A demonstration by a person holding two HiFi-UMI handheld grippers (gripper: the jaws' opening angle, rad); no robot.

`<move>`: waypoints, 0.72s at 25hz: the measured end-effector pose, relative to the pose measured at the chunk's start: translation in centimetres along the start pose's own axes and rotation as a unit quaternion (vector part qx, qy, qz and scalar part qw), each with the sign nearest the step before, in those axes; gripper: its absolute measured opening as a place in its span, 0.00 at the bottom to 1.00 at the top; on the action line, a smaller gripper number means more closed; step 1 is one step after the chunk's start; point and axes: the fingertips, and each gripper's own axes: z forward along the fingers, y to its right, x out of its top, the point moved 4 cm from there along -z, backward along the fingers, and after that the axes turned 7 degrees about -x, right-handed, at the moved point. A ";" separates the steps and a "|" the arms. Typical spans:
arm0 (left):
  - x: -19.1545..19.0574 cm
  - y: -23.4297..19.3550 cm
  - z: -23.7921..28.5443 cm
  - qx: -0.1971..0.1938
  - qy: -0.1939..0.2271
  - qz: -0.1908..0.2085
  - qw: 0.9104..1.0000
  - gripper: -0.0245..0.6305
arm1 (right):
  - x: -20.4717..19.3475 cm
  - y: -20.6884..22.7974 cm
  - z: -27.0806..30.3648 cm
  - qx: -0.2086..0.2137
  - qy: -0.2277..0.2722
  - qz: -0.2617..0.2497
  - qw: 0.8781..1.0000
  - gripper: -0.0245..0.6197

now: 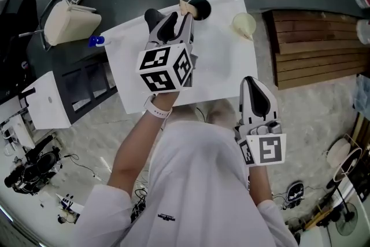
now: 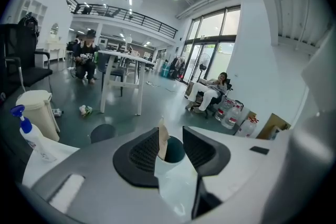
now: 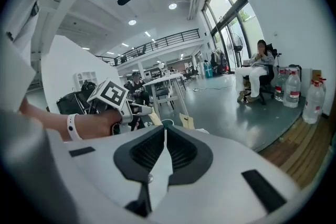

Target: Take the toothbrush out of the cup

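A dark cup (image 1: 200, 7) stands at the far edge of the white table (image 1: 225, 66), and a tan toothbrush (image 1: 185, 7) sticks up out of it. My left gripper (image 1: 180, 19) reaches toward it, open. In the left gripper view the cup (image 2: 175, 152) and the toothbrush (image 2: 163, 139) show in the gap of the left gripper (image 2: 170, 131), the toothbrush close to the left pad; I cannot tell whether it touches. My right gripper (image 1: 251, 85) hangs at the table's near edge, shut and empty. The right gripper view (image 3: 164, 129) shows the cup (image 3: 167, 122) ahead.
A cream cone-shaped object (image 1: 244, 23) lies on the table right of the cup. A blue-topped spray bottle (image 1: 95, 40) and a cream bin (image 1: 69, 20) stand left of the table. A wooden platform (image 1: 318, 46) lies to the right. People sit in the background.
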 end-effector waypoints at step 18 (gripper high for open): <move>-0.9 -1.5 2.6 0.029 -0.018 -0.004 0.999 0.08 | -0.6 0.0 0.6 -0.003 -0.012 0.009 1.000 0.05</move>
